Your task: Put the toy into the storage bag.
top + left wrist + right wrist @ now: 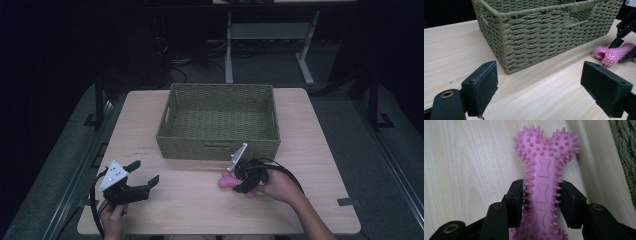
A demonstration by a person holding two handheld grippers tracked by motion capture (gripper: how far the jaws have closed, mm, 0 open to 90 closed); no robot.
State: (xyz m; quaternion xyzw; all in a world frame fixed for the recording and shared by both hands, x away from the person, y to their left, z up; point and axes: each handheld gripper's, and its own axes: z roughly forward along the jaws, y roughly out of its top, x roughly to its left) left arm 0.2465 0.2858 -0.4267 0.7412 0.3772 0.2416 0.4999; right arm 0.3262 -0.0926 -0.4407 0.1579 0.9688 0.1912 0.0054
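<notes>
A pink spiky bone-shaped toy (pixel 227 181) lies on the wooden table (pixel 195 207) just in front of the green woven basket (pixel 217 146). My right gripper (pixel 239 179) is shut on it. In the right gripper view the two black pads press on the shaft of the toy (pixel 545 167) from both sides, with the right gripper (pixel 541 202) reaching about halfway along it. My left gripper (pixel 145 172) rests near the table's front left, open, with nothing between its jaws. In the left gripper view the left gripper (pixel 539 85) faces the basket's corner (pixel 506 50), and the toy (pixel 610 53) shows at the right.
The basket holds nothing that I can see and takes up the table's back middle. Bare wood lies between the two grippers. Beyond the table stand dark floor, a white desk frame (pixel 229 55) and cables.
</notes>
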